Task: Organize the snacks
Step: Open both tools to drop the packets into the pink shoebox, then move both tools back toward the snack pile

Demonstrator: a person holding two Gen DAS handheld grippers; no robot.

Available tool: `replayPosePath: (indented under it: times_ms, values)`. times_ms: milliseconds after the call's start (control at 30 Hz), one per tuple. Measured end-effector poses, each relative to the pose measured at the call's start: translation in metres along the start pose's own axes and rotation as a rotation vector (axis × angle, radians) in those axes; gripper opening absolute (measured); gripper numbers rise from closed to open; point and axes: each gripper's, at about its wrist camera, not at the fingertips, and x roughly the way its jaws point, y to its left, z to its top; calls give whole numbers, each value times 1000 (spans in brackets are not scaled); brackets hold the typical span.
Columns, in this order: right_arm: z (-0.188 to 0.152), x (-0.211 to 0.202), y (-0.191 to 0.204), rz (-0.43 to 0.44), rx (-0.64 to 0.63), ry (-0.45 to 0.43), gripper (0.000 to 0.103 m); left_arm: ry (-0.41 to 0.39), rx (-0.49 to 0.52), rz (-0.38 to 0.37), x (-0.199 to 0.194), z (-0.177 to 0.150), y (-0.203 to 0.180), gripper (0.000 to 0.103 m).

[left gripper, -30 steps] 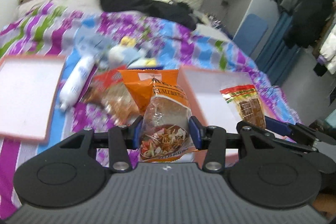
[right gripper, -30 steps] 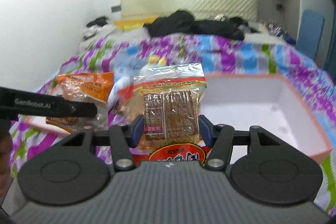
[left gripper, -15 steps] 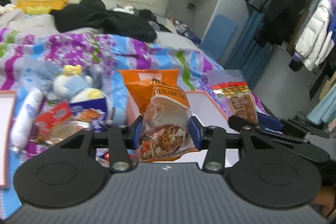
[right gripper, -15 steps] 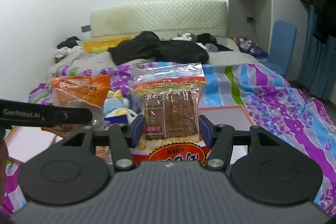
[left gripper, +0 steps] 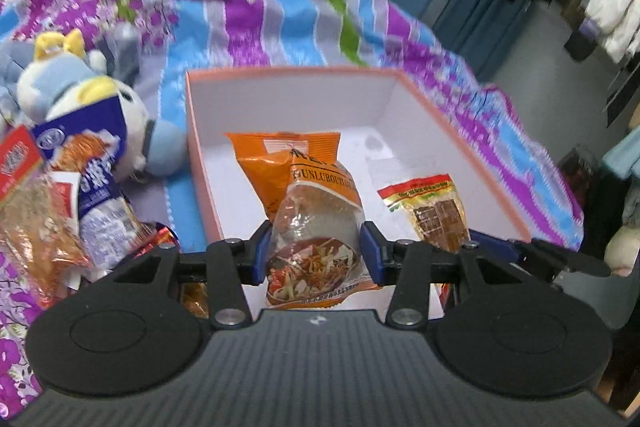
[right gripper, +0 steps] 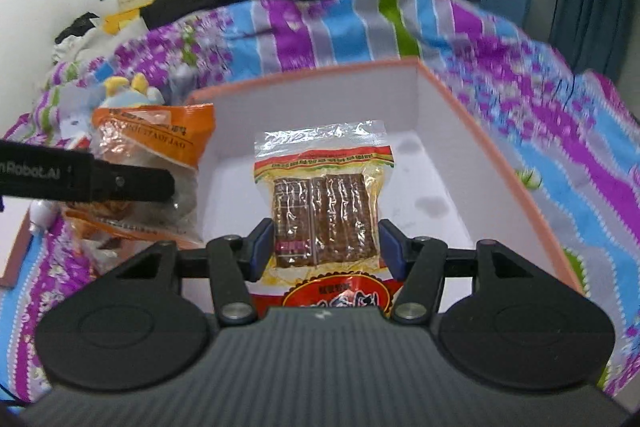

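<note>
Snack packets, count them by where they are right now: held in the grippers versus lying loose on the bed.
Held in grippers: 2, the orange packet and the clear packet, both over the box.
Loose on the bedspread: at least 3, in a blurred pile.
Total: at least 5.

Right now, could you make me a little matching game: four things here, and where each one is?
Things:
1. orange packet
2. brown-bar packet
3. plush toy
4. pink-rimmed box

Places:
A. on the bedspread, below both grippers
B. gripped by the right gripper
C. lying left of the box
D. gripped by the left gripper

Pairs: 1-D, 2-B, 3-C, 4-A
</note>
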Motion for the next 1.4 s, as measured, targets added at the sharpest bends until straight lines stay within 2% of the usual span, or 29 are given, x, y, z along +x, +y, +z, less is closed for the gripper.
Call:
replayPosePath:
  times_ms: [100, 167, 200, 233, 333, 800, 1100, 1400]
  values:
    - [-6, 10, -3, 0, 7, 27, 61, 29, 8, 3, 15, -4, 4, 53]
    - [-8, 11, -4, 1, 24, 39, 64, 31, 22, 16, 18, -4, 6, 58]
    - [-8, 9, -3, -1, 31, 40, 66, 23, 33, 23, 15, -5, 5, 65]
    - [-8, 7, -3, -1, 34, 36, 70, 13, 42, 33, 12, -5, 5, 68]
    - [-4, -5, 0, -15, 34, 9, 72, -12, 37, 31, -6, -4, 5, 70]
    - [14, -112, 37, 36, 19, -194, 72, -193, 58, 29, -142, -17, -11, 70]
    - [5, -173, 73, 120, -13, -295, 72, -290, 53, 54, -226, -56, -4, 71]
    - [-19, -209, 104, 180, -40, -326, 72, -339, 14, 93, -282, -104, 17, 71]
